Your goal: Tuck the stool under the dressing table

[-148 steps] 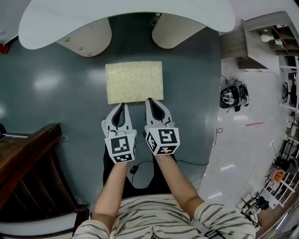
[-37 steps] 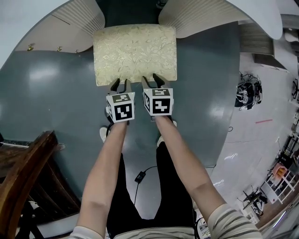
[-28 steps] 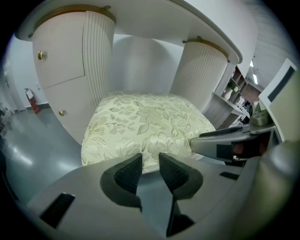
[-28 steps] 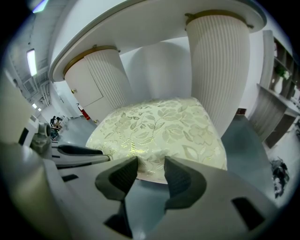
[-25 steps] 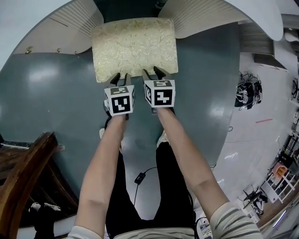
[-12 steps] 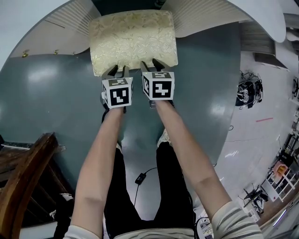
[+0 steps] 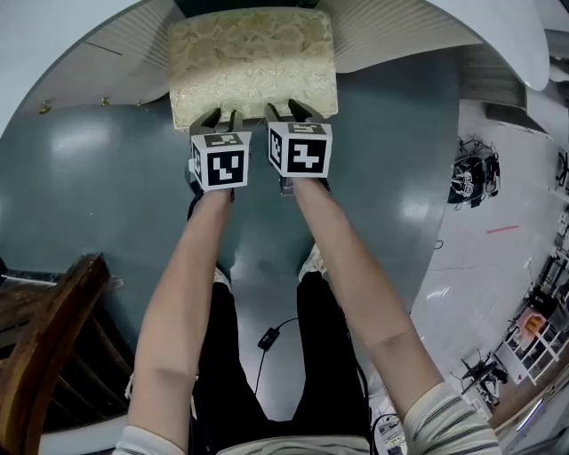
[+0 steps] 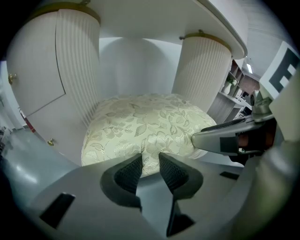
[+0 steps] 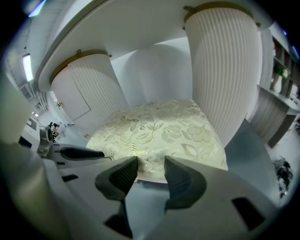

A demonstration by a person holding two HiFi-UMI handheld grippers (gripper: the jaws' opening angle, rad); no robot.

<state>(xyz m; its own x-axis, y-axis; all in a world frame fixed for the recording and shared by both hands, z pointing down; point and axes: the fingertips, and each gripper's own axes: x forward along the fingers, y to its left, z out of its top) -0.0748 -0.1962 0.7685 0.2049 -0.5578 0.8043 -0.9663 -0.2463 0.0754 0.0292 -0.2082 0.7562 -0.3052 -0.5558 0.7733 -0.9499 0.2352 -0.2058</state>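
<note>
Pushing forward with both arms, I see the stool (image 7: pixel 253 62) now lies further in than a moment ago, and its far part is already below the top of the dressing table (image 7: pixel 462 27), between the two ribbed pedestals (image 7: pixel 133 35). My left gripper (image 7: pixel 220 115) and right gripper (image 7: pixel 286 108) stay clenched on its near edge (side by side, close together). I judge the tuck is about half done and needs more of the same straight push.
</note>
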